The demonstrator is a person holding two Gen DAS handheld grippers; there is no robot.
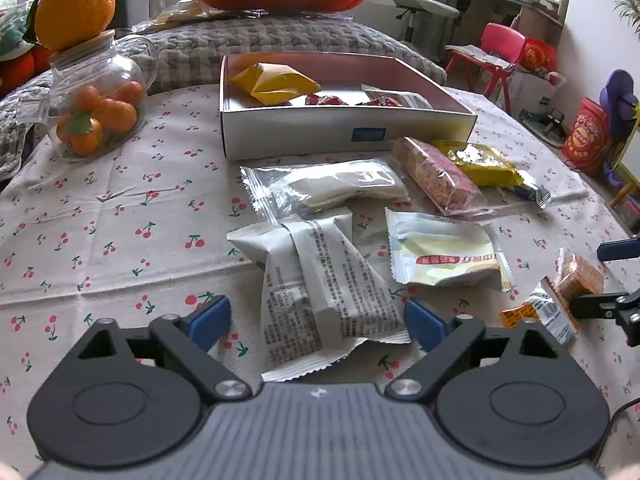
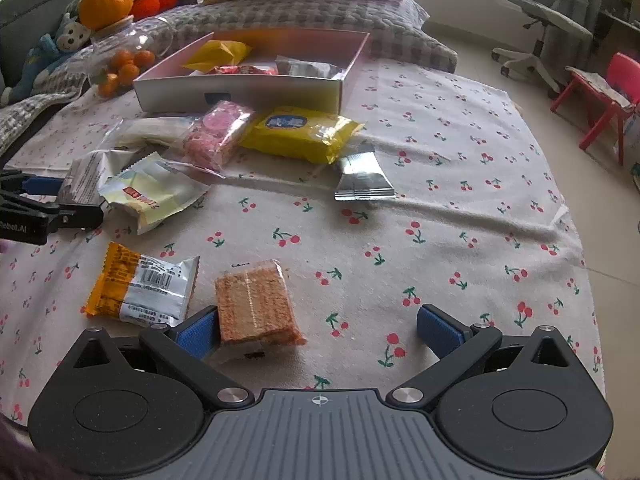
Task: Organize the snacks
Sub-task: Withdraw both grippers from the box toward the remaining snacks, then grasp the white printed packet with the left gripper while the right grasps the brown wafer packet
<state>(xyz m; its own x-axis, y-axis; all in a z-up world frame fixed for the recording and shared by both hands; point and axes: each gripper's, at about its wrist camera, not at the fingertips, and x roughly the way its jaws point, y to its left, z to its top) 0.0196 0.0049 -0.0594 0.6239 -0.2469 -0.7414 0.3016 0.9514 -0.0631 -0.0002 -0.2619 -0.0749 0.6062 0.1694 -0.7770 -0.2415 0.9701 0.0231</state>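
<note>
A white box (image 1: 304, 132) at the back of the cherry-print tablecloth holds a yellow packet (image 1: 276, 83) and red-wrapped snacks. Loose snacks lie in front of it. My left gripper (image 1: 318, 322) is open, its jaws on either side of a white printed packet (image 1: 320, 280) lying on the cloth. My right gripper (image 2: 318, 330) is open; a brown wafer packet (image 2: 256, 306) lies against its left finger (image 2: 198, 334). An orange-and-silver packet (image 2: 140, 284) lies to its left. The box (image 2: 240, 94) shows in the right wrist view too.
A glass jar of small oranges (image 1: 96, 108) with a big orange on its lid stands left of the box. Pink (image 2: 218, 134), yellow (image 2: 300, 134), silver (image 2: 362, 178) and pale yellow (image 2: 154, 194) packets lie on the cloth. The table's right edge drops to the floor.
</note>
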